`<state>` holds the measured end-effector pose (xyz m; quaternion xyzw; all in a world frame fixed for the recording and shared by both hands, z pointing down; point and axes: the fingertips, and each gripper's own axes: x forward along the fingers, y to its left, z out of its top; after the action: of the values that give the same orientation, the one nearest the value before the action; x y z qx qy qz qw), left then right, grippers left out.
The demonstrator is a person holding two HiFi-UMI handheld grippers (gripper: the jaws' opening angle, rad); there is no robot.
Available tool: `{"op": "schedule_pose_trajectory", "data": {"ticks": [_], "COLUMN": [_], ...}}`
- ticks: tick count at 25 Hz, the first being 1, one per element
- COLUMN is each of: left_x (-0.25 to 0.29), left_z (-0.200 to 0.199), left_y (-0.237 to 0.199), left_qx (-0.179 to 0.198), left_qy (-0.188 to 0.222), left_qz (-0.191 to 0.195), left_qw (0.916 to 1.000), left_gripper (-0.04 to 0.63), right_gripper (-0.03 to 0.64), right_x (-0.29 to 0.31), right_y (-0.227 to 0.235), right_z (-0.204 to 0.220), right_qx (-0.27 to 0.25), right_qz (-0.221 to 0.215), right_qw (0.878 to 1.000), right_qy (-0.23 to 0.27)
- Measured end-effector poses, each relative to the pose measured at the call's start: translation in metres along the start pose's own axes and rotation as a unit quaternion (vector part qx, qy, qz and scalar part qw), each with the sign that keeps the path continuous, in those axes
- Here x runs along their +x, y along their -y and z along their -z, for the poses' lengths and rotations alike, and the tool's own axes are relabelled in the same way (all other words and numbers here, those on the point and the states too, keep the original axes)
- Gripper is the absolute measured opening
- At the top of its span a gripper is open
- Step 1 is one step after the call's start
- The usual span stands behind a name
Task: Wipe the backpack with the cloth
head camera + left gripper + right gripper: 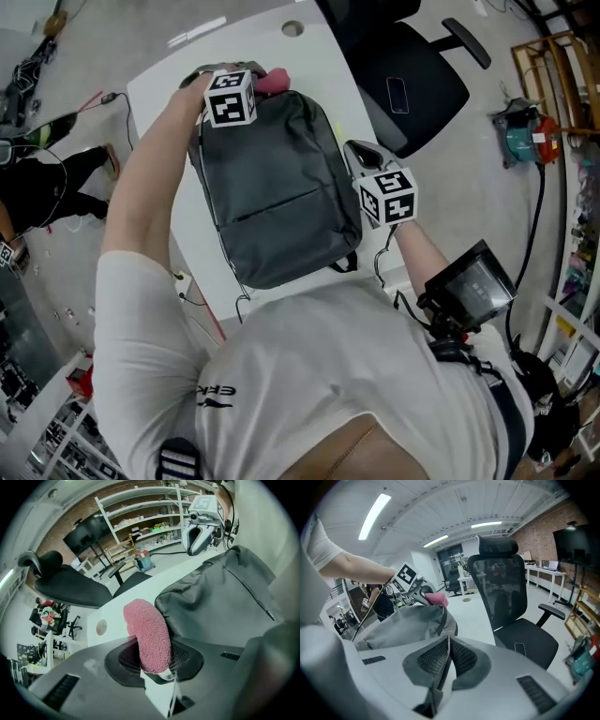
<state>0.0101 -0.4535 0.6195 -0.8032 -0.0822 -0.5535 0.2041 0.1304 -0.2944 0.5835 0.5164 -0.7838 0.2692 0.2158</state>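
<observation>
A dark grey backpack (277, 187) lies flat on the white table (178, 80). My left gripper (253, 77) is at the backpack's top end, shut on a pink cloth (272, 82). In the left gripper view the cloth (147, 637) sticks out from between the jaws, beside the backpack's top edge (211, 597). My right gripper (361, 152) is at the backpack's right side, jaws shut with nothing between them. The right gripper view shows the backpack (405, 623) and the pink cloth (436, 599) beyond it.
A black office chair (408, 70) stands just past the table's right edge. Cables (225, 272) trail off the table's near edge. A round grommet hole (292, 28) is at the table's far end. Shelving (159, 517) lines the brick wall.
</observation>
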Motion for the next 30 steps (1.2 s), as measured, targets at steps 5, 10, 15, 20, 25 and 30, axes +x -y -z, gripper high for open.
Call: {"op": "schedule_pose_trajectory", "data": {"ticks": [5,10,15,20,25,30], "left_x": [0.002,-0.010,-0.028,-0.051,-0.069,-0.072], "left_z": [0.004,0.033,0.071,0.107,0.134,0.144], "left_y": [0.005,0.018,0.041,0.062,0.072,0.079], "left_qx": [0.037,0.045,0.016,-0.009,-0.044,-0.049], "left_qy": [-0.032,-0.069,-0.094,-0.128,-0.142,-0.150], "left_qz": [0.034,0.057,0.072,0.083,0.077,0.074], "left_qw": [0.9982,0.9949,0.9928,0.9883,0.9859,0.9846], "left_gripper": [0.095,0.095,0.095,0.095,0.094,0.094], "right_gripper": [0.014,0.014,0.014,0.014,0.014,0.014], "right_x": [-0.001,-0.001,0.003,0.004,0.008,0.009], "right_y": [0.001,-0.001,-0.004,-0.008,-0.015,-0.019], "right_z": [0.000,-0.006,-0.008,-0.016,-0.021,-0.020], "right_qx": [0.005,0.002,-0.003,-0.012,-0.022,-0.023], "right_qz": [0.002,-0.001,-0.005,-0.014,-0.021,-0.024], "right_qw": [1.000,1.000,1.000,1.000,1.000,0.999], "right_qy": [0.001,0.003,0.003,0.004,0.000,0.000]}}
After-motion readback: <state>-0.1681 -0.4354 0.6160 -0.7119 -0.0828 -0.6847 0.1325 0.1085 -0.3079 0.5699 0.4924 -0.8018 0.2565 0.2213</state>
